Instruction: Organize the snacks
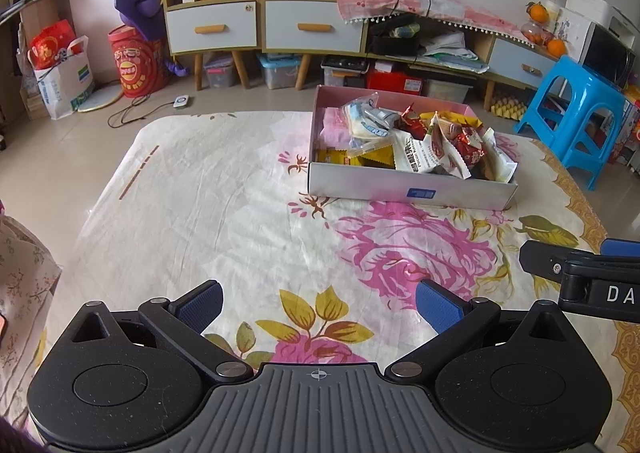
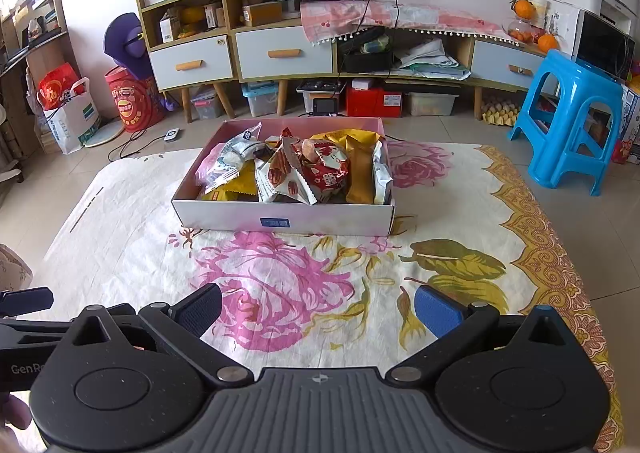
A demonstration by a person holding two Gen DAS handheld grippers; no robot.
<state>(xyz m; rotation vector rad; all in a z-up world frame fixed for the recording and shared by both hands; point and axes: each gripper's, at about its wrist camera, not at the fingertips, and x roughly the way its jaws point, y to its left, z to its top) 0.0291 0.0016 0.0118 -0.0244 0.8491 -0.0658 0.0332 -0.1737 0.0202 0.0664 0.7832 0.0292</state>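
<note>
A shallow pink-and-white box (image 1: pixel 400 183) (image 2: pixel 224 213) stands on the flowered cloth, heaped with several wrapped snacks (image 1: pixel 436 145) (image 2: pixel 304 169) in red, white, yellow and blue. My left gripper (image 1: pixel 318 303) is open over the cloth, well short of the box, which lies ahead and to its right. My right gripper (image 2: pixel 318 307) is also open, nothing between its fingers, with the box straight ahead. Part of the right gripper (image 1: pixel 580 273) shows at the right edge of the left wrist view.
The flowered cloth (image 1: pixel 224 197) (image 2: pixel 460 221) covers a low surface with tiled floor around it. A blue plastic stool (image 1: pixel 576 117) (image 2: pixel 572 113) stands at the right. Cabinets with drawers (image 1: pixel 260 25) (image 2: pixel 280 53), storage bins and bags line the far wall.
</note>
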